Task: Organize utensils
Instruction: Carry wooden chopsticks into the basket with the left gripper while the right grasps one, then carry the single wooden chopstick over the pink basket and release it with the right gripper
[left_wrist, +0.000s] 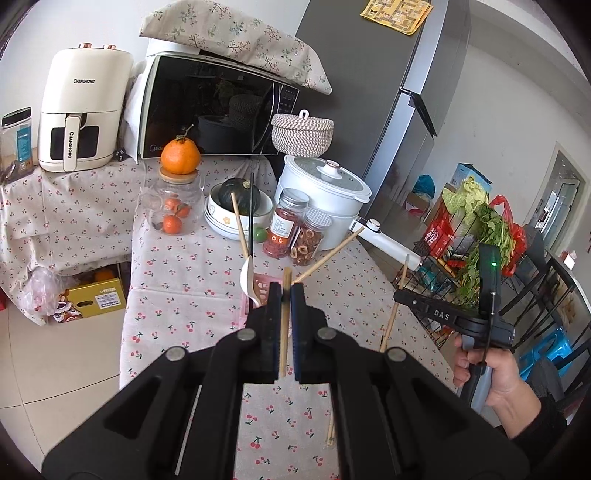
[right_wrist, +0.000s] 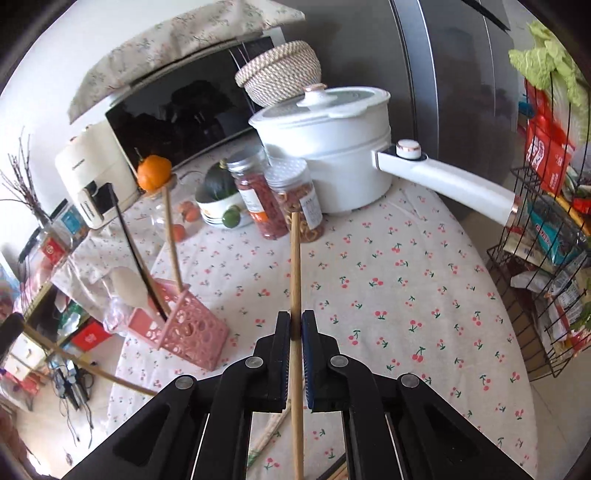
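My left gripper (left_wrist: 284, 291) is shut on a wooden chopstick (left_wrist: 283, 332) that stands upright between its pads. A second wooden stick (left_wrist: 328, 256) slants from its tips toward the upper right. Just beyond the tips, partly hidden, is the pink perforated holder (left_wrist: 260, 286) (right_wrist: 188, 332), which holds a white spoon (right_wrist: 127, 286), a black chopstick (right_wrist: 135, 258) and a wooden chopstick (right_wrist: 171, 240). My right gripper (right_wrist: 295, 325) (left_wrist: 399, 295) is shut on another wooden chopstick (right_wrist: 295, 266) (left_wrist: 394, 308), raised above the cherry-print tablecloth (right_wrist: 388, 280). Loose chopsticks (left_wrist: 330, 432) lie on the cloth.
A white pot (right_wrist: 332, 147) with a long handle (right_wrist: 450, 184), two jars (right_wrist: 280, 199), a bowl with a squash (left_wrist: 236, 206) and a glass jar topped by an orange (left_wrist: 177, 192) stand at the table's back. A wire rack of vegetables (right_wrist: 546, 258) is on the right.
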